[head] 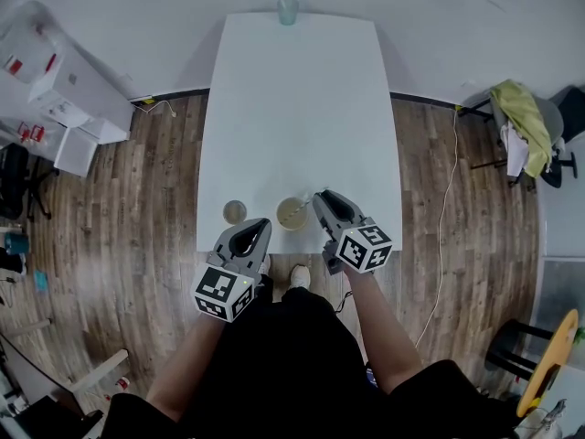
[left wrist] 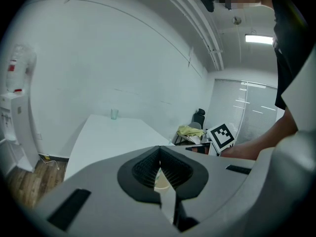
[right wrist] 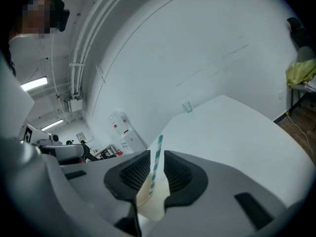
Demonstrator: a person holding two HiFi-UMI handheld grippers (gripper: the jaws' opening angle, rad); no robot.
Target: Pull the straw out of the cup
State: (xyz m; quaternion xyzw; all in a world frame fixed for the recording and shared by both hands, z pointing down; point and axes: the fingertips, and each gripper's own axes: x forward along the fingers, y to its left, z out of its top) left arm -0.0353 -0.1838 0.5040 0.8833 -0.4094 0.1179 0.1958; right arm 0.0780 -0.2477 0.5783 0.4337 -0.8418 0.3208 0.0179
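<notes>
A paper cup [head: 292, 214] of pale drink stands near the front edge of the white table [head: 302, 108], and a teal-striped straw [head: 308, 200] leans out of it to the right. My right gripper [head: 320, 196] is at the straw's top. In the right gripper view the straw [right wrist: 156, 169] rises between the spread fingers of this gripper [right wrist: 157, 152], above the cup [right wrist: 152, 204]; the jaws stand open around it. My left gripper [head: 259, 223] hovers left of the cup at the table edge, jaws shut and empty [left wrist: 159, 151]. The cup [left wrist: 162, 181] shows just beyond them.
A smaller round tan cup or lid [head: 235, 212] sits left of the cup. A green glass [head: 288, 11] stands at the table's far edge. White cabinets [head: 55, 80] are at the left, and a chair with a yellow-green cloth [head: 526, 122] at the right.
</notes>
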